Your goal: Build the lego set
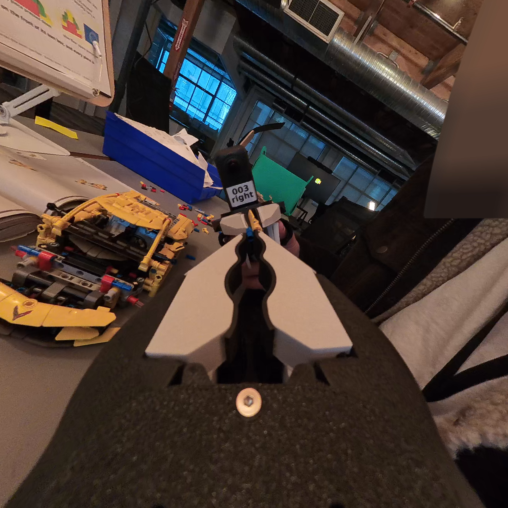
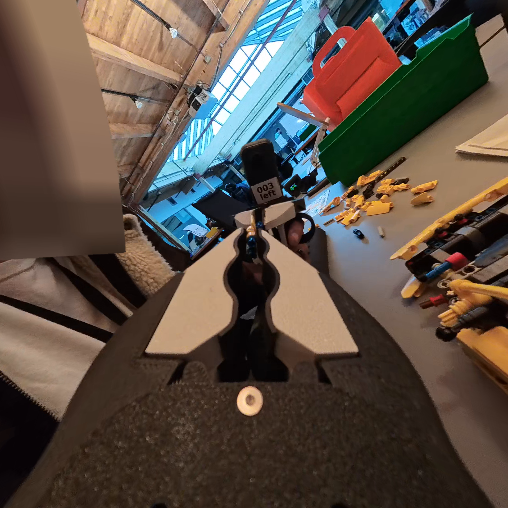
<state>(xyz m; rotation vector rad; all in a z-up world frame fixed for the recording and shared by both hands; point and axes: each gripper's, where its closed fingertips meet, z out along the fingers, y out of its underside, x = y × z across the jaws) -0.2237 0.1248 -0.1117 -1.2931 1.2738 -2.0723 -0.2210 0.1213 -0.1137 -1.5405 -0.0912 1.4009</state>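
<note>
The yellow car sits half-built with loose pieces scattered on the tabletop, while the left gripper pinches a blue pin and the right gripper pinches a yellow piece.

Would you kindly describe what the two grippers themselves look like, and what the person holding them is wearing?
Both match: the left gripper and right gripper each have two pale grey, angular fingers with scalloped black inner edges, on a textured black body with a silver screw. Each carries a black camera bearing a white label. The person wears a cream fleece jacket with dark trim.
</note>
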